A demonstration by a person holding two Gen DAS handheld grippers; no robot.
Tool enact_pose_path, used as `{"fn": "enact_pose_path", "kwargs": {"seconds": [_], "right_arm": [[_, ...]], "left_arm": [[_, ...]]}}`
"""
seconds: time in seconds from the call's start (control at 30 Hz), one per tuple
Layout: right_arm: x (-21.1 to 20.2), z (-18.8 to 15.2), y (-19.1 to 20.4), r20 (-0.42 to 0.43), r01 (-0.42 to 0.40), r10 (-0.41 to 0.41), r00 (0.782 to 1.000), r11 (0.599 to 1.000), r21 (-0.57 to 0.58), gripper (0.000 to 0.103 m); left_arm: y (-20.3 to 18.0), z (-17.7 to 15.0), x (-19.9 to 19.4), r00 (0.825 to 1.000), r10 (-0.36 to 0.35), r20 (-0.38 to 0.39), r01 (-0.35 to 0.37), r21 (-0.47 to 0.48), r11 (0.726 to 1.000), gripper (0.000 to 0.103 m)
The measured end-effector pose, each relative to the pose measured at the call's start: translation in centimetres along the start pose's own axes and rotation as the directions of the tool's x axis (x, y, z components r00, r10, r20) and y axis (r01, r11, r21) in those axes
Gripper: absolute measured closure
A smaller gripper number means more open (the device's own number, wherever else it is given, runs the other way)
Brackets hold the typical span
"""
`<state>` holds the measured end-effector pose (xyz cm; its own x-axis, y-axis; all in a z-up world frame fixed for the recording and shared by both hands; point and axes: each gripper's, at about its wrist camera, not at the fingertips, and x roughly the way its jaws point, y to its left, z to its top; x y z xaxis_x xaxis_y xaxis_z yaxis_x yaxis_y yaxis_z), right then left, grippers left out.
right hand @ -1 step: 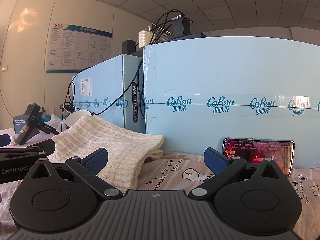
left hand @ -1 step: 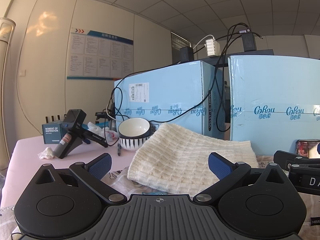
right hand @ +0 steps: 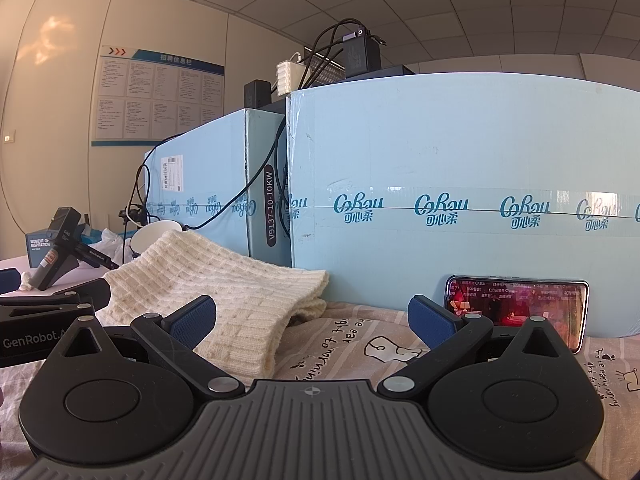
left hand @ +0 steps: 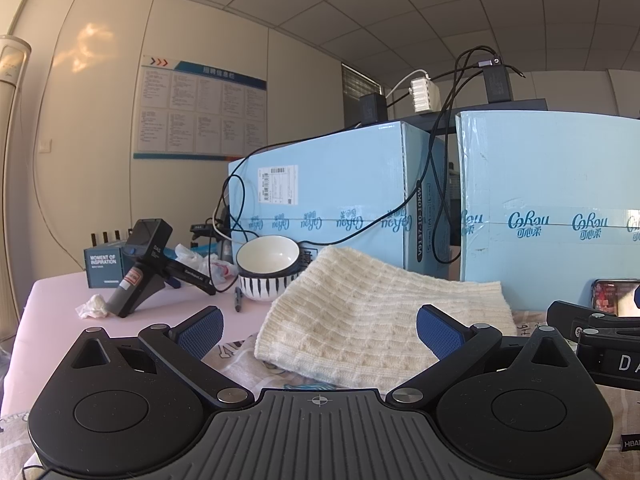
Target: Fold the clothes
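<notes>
One cream knit garment (left hand: 384, 320), folded and waffle-ribbed, lying on the printed bedsheet (right hand: 360, 352) before two pale-blue cartons (left hand: 332, 196) (same brand print on both). Two grippers, left gripper (left hand: 318, 326) and right gripper (right hand: 310, 316), both spread to full width, holding nothing, garment just ahead of each. One striped bowl (left hand: 266, 268) shown whole only from the left wrist; one lit phone (right hand: 520, 304) shown whole only from the right.

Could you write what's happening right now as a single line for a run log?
left gripper: open, empty | right gripper: open, empty | cream knit garment: folded on printed cloth, untouched
</notes>
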<state>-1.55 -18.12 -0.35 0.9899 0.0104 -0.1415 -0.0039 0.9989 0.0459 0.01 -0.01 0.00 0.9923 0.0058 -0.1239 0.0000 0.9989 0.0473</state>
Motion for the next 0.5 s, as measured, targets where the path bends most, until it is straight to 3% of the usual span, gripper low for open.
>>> {"fn": "enact_pose_path", "kwargs": {"seconds": [0.5], "right_arm": [[-0.03, 0.02, -0.03, -0.001, 0.0, 0.0, 1.0, 1.0, 0.003, 0.0]], "left_arm": [[0.01, -0.03, -0.02, 1.0, 0.0, 0.001, 0.0, 0.003, 1.0, 0.0]]}}
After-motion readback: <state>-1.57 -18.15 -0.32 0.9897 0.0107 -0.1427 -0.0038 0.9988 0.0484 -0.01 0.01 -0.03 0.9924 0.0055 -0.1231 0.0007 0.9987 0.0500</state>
